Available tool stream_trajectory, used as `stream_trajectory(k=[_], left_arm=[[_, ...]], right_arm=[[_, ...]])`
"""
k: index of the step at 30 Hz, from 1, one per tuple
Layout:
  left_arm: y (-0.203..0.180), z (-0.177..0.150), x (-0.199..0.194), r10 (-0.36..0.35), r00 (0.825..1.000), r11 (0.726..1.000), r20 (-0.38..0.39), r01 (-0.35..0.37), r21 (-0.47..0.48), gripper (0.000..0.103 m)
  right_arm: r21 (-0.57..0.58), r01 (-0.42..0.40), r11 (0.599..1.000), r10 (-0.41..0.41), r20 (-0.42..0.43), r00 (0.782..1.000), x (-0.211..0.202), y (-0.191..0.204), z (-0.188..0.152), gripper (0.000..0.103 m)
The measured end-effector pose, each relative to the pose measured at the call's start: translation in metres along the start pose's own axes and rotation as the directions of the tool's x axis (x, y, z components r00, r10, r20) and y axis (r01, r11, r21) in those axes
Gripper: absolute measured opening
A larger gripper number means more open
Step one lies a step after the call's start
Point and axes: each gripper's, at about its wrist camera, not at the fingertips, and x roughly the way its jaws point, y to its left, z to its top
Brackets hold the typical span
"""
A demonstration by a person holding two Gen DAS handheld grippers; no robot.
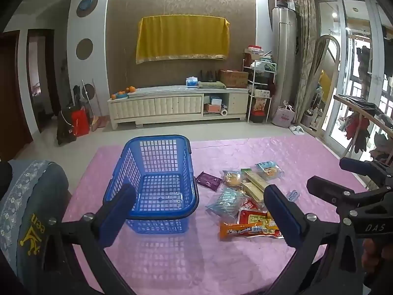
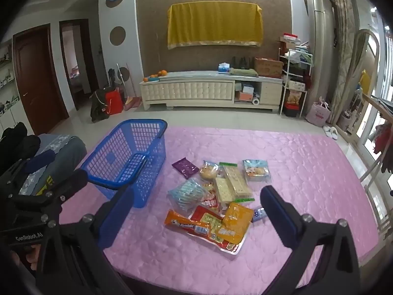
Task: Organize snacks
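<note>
A blue basket stands empty on the pink-covered worktop, handle folded down on its rim. The snacks lie in a loose pile just beside it, none inside. Left tongs and right tongs both hover spread wide, grasping nothing.

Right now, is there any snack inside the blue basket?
No, the blue basket shows only its bare mesh floor, and the snack packets all lie on the pink cloth beside it.
</note>
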Motion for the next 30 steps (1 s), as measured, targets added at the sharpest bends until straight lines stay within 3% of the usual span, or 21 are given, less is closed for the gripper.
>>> stream_trajectory(k=[30], left_arm=[[0.0, 0.003, 0.005, -0.017, 0.999, 1.0, -0.043, 0.016, -0.011, 0.103]], right_arm=[[-0.021, -0.033, 0.999, 0.034, 0.029, 0.999, -0.002, 0.001, 0.01, 0.103]])
